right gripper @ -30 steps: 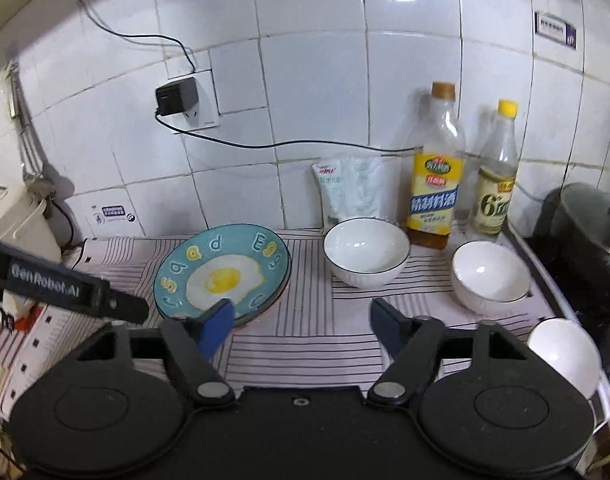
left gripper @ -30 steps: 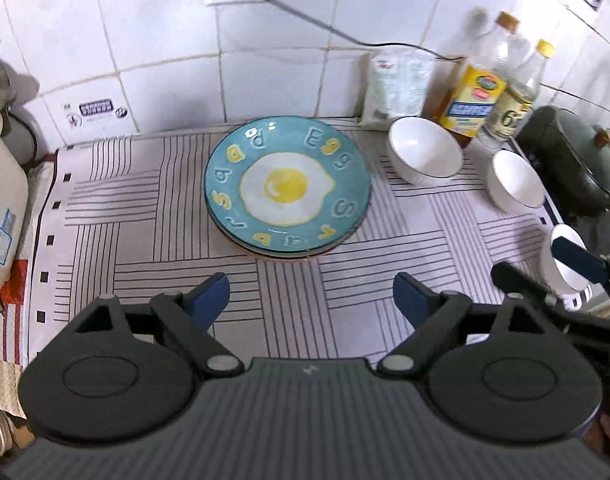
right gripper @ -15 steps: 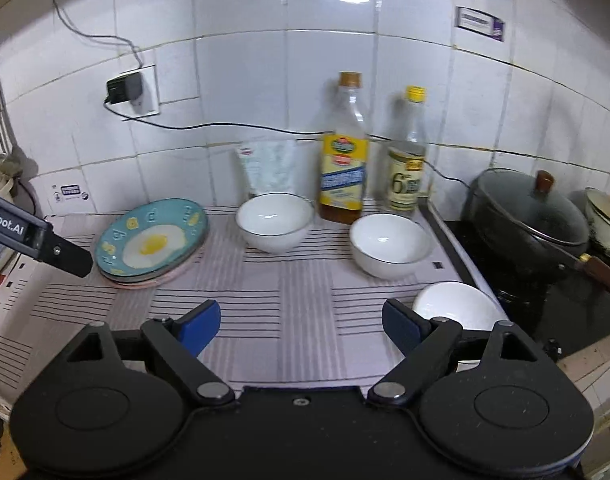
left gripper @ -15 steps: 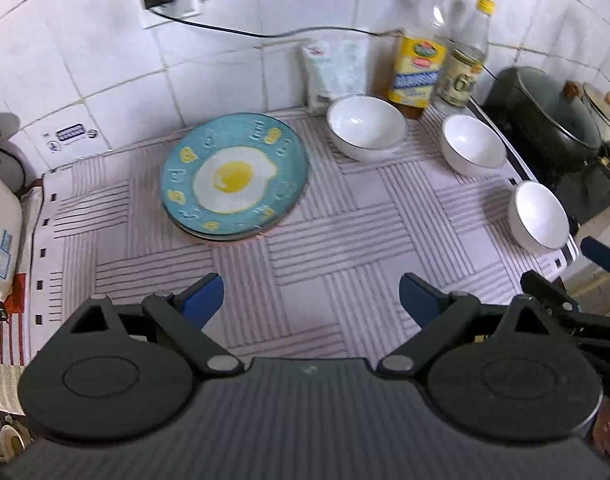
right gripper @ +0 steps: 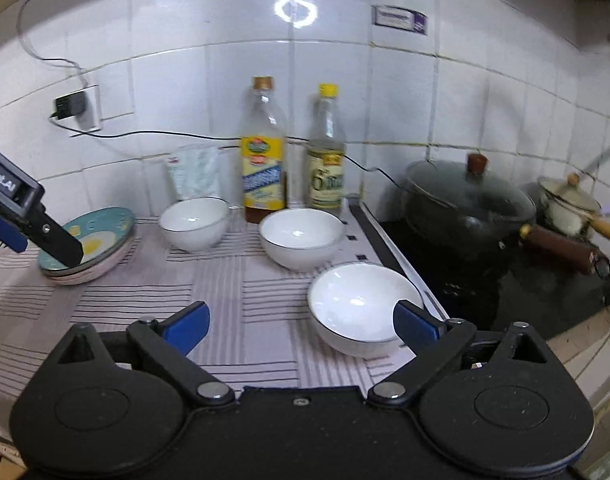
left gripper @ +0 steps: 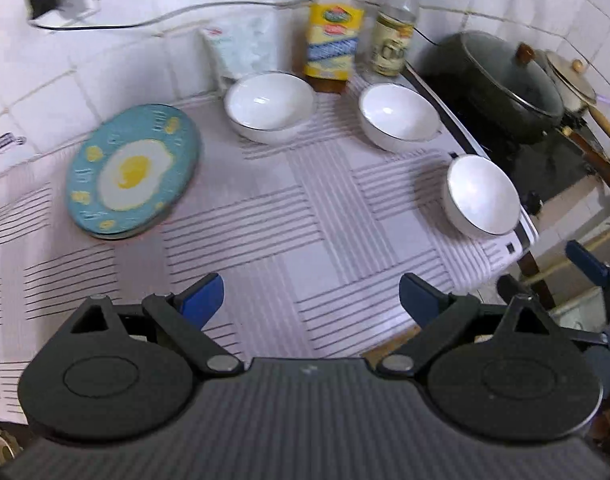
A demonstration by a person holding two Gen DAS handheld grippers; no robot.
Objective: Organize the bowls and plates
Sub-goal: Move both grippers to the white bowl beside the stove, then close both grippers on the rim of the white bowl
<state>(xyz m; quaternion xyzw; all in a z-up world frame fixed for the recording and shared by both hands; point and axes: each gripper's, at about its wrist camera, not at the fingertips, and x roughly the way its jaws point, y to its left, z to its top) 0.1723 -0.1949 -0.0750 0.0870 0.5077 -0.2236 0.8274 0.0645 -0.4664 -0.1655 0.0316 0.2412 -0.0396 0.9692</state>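
A: How are the claws set?
B: The right claw [right gripper: 301, 326] has just been spread wide, nothing gripped; the left claw [left gripper: 311, 298] is spread too.
A: The bowls?
B: One bowl [right gripper: 361, 308] is placed by the table's right edge, the plates [left gripper: 133, 172] towards its left.

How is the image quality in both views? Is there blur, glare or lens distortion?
Left wrist view: motion blur smears the egg-pattern plate and the bottle labels; the striped mat bends with the fisheye. Right wrist view: sharper, with a ring-shaped glare on the wall tiles, tile lines curving toward the edges, and a dark stove corner around the pot.
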